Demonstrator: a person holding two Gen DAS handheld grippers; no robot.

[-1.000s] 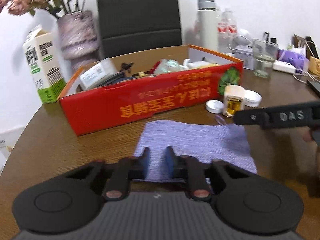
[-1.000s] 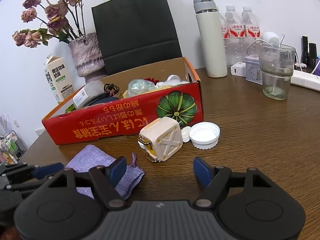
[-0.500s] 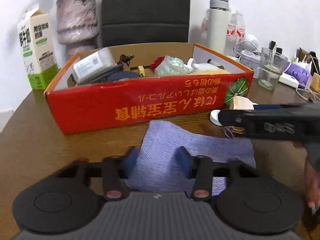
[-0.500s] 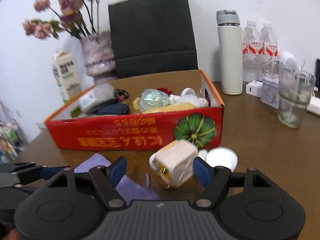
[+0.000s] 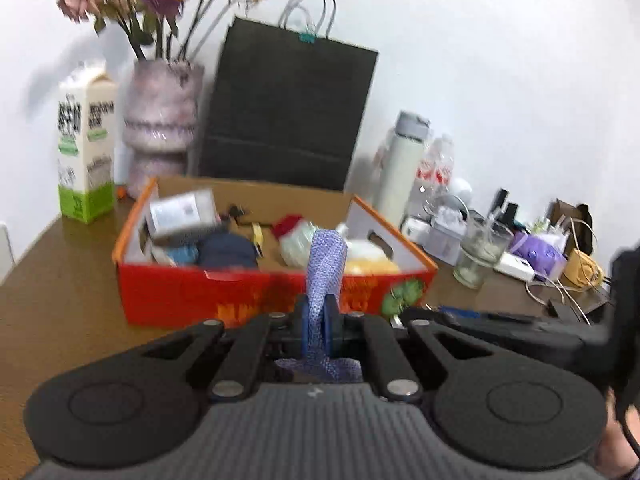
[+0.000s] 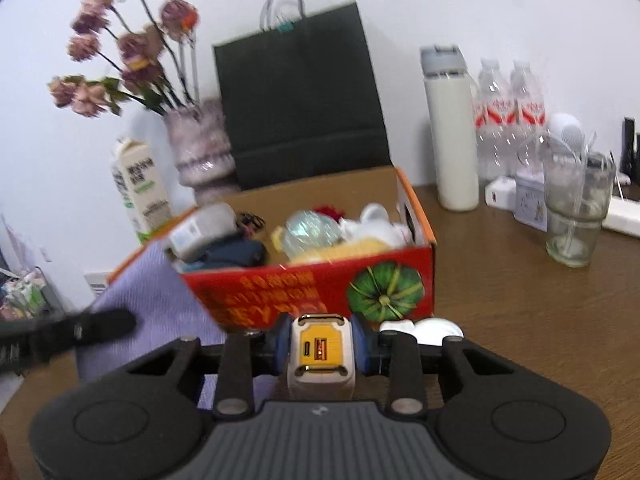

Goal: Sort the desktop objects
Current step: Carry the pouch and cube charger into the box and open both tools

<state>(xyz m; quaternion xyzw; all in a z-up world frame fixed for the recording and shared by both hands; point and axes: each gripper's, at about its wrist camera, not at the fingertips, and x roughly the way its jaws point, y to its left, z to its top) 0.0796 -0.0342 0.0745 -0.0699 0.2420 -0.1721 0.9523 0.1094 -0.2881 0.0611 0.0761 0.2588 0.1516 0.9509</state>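
Item one, the left gripper: we log its blue-padded jaws as having just closed, now pinched tight on a lavender knitted cloth pouch, which stands up between the pads in a narrow fold and bunches below them; in the right wrist view the same pouch hangs as a broad sheet off the table, in front of the box's left end. Item two, the right gripper: its jaws have just closed too, and they clamp a cream block-shaped charger with an orange port face squarely by its two sides, port face toward the camera. Just beyond that gripper we note two white round lids lying on the brown wooden table, touching or nearly so; the gripper body hides their near edges. Behind them sits a red cardboard box with an orange rim and a green pumpkin print, open-topped and holding assorted goods, among them a dark blue pouch, a clear crinkled wrapper and a yellow item, though blur leaves us unsure of the rest. Behind the box: a black paper carrier bag with pale handles, a mottled pink vase of dried roses and a white-and-green carton. To the right: a tall white flask with a grey lid, water bottles with red labels and an empty drinking glass.
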